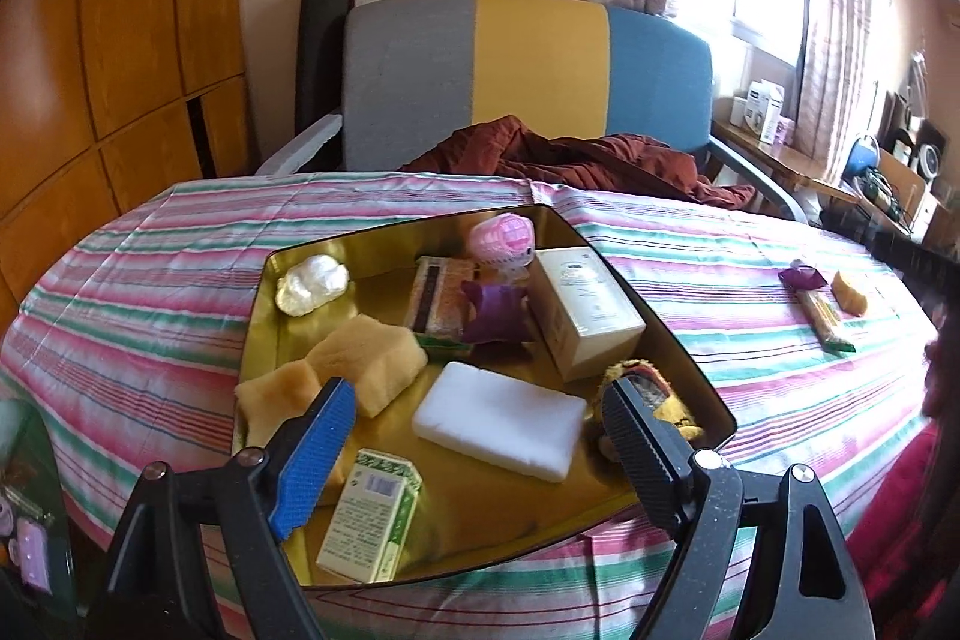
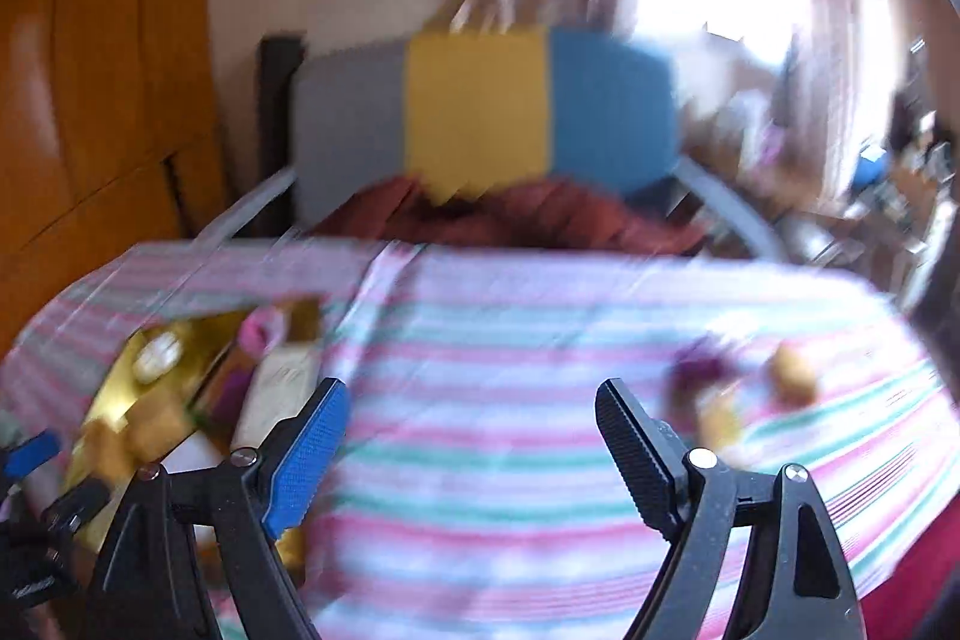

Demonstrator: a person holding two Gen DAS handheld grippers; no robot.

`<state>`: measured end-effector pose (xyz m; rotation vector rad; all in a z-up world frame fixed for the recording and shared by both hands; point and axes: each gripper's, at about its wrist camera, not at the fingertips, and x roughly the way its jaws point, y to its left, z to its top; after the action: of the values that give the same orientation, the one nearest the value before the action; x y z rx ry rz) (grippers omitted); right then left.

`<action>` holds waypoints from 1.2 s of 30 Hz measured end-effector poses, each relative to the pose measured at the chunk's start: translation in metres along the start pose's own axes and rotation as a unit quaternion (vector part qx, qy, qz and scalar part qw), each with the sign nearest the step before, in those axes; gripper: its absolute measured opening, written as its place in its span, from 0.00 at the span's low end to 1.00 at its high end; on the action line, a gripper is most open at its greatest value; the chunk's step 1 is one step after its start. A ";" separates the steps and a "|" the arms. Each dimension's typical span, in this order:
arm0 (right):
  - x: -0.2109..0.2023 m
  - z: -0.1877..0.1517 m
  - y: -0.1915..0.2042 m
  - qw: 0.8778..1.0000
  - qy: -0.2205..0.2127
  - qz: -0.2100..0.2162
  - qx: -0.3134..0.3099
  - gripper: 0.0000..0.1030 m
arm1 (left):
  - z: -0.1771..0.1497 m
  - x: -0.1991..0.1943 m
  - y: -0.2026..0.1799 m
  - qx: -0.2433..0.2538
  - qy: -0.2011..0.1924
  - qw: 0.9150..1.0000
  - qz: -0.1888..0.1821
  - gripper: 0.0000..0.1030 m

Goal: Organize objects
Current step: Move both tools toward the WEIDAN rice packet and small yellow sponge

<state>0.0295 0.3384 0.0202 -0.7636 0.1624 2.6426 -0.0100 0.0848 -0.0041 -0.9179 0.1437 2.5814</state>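
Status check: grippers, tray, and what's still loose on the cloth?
Left gripper and right gripper open, empty. Gold tray well filled. Purple item, packet, yellow sponge still outside.

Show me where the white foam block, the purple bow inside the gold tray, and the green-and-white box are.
white foam block [image 1: 501,421], left wrist view, middle of its top face.
purple bow [image 1: 495,313], left wrist view, its centre.
green-and-white box [image 1: 369,523], left wrist view, middle of its printed top face.

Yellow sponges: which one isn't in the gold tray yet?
The small yellow sponge on the striped cloth at far right, beside the purple wrapper. The other two lie inside the tray.
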 end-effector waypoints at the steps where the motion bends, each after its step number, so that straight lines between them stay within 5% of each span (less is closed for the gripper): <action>1: -0.002 0.005 -0.010 1.000 -0.010 -0.007 0.006 0.84 | 0.000 0.000 -0.003 0.005 0.000 1.000 -0.002 0.83; 6: 0.021 0.014 -0.066 0.995 0.057 0.048 0.067 0.84 | 0.006 0.003 -0.019 0.026 0.001 1.000 -0.014 0.83; 14: 0.054 -0.004 -0.150 0.988 0.104 0.012 0.111 0.84 | 0.015 0.011 -0.044 0.058 0.005 0.998 -0.027 0.83; 20: 0.071 -0.026 -0.214 0.958 0.119 0.003 0.260 0.85 | 0.021 0.021 -0.072 0.085 0.014 0.995 -0.044 0.83; 36: 0.070 -0.045 -0.249 0.926 0.133 -0.018 0.353 0.87 | 0.029 0.057 -0.153 0.156 0.041 0.982 -0.096 0.83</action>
<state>0.0947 0.5805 -0.0564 -0.8313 1.0892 2.1715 -0.0061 0.2506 -0.0116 -0.8733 0.4467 2.2605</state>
